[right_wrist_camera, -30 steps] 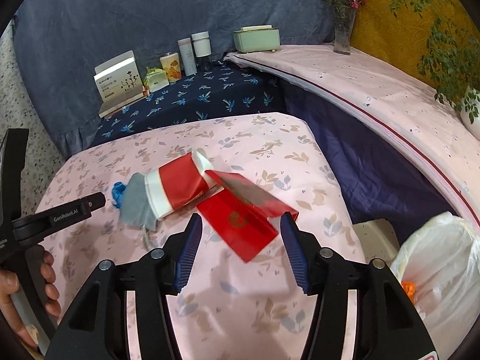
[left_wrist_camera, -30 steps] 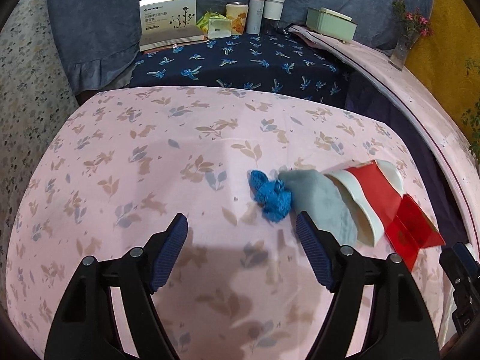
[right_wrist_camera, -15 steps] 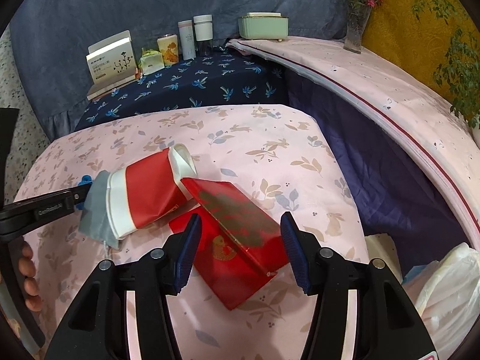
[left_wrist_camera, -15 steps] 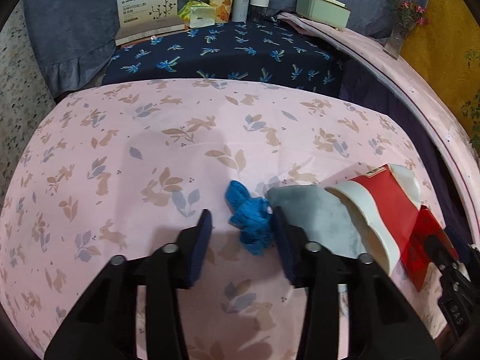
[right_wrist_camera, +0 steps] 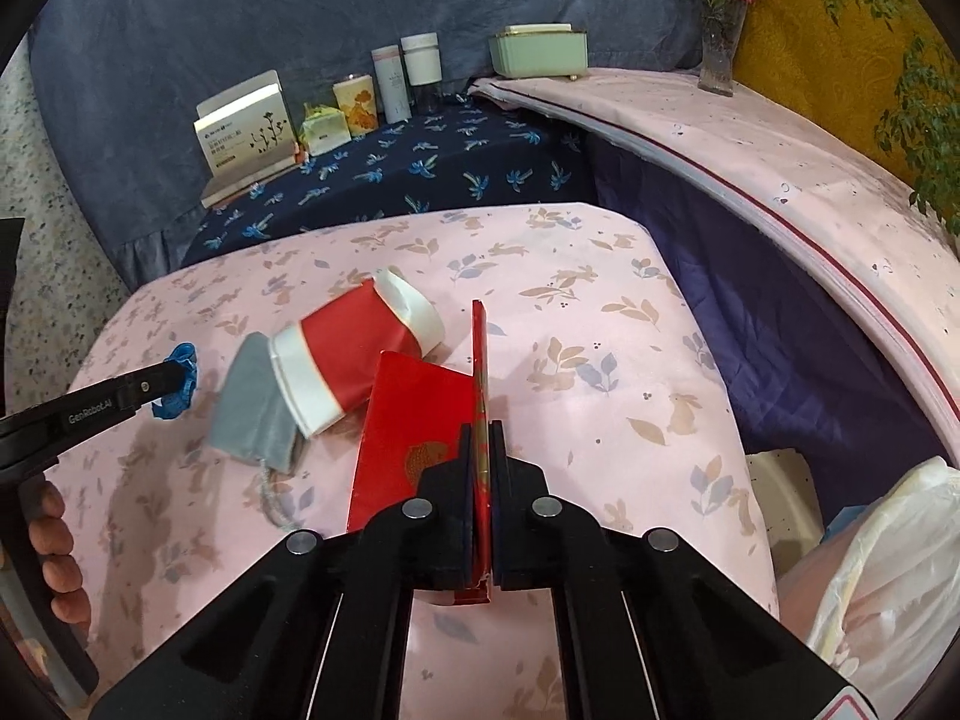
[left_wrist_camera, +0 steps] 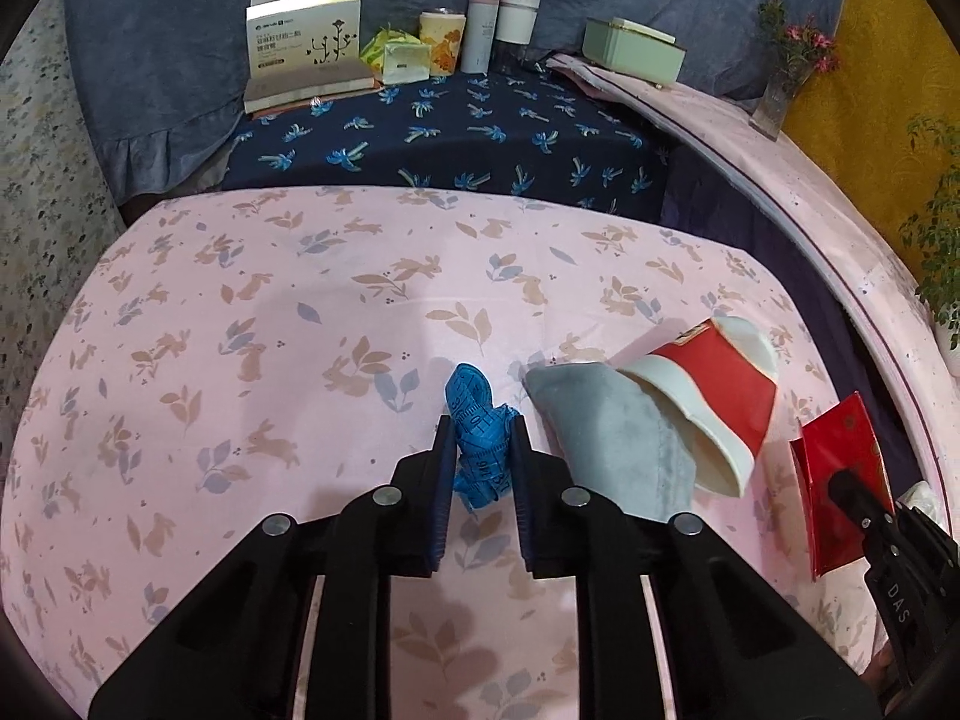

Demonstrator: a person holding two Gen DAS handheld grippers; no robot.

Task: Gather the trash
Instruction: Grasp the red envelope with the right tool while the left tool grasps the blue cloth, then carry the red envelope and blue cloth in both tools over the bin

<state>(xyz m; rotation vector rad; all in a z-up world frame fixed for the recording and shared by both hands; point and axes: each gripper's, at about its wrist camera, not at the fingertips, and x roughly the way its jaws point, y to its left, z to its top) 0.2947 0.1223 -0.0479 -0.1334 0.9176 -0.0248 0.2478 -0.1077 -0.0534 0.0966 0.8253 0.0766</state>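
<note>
Our left gripper has just closed on the blue tape measure, our right gripper on the red envelope; both now ready for lifting.

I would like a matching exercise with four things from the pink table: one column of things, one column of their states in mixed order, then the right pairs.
Things:
1. crumpled blue measuring tape
2. flat red paper envelope
3. red-and-white paper cup
4. white plastic bag

States:
A. lying on its side
B. beside the table
C. between the left gripper's pads
D. clamped in the right gripper

Pairs: 1-C, 2-D, 3-A, 4-B
</note>
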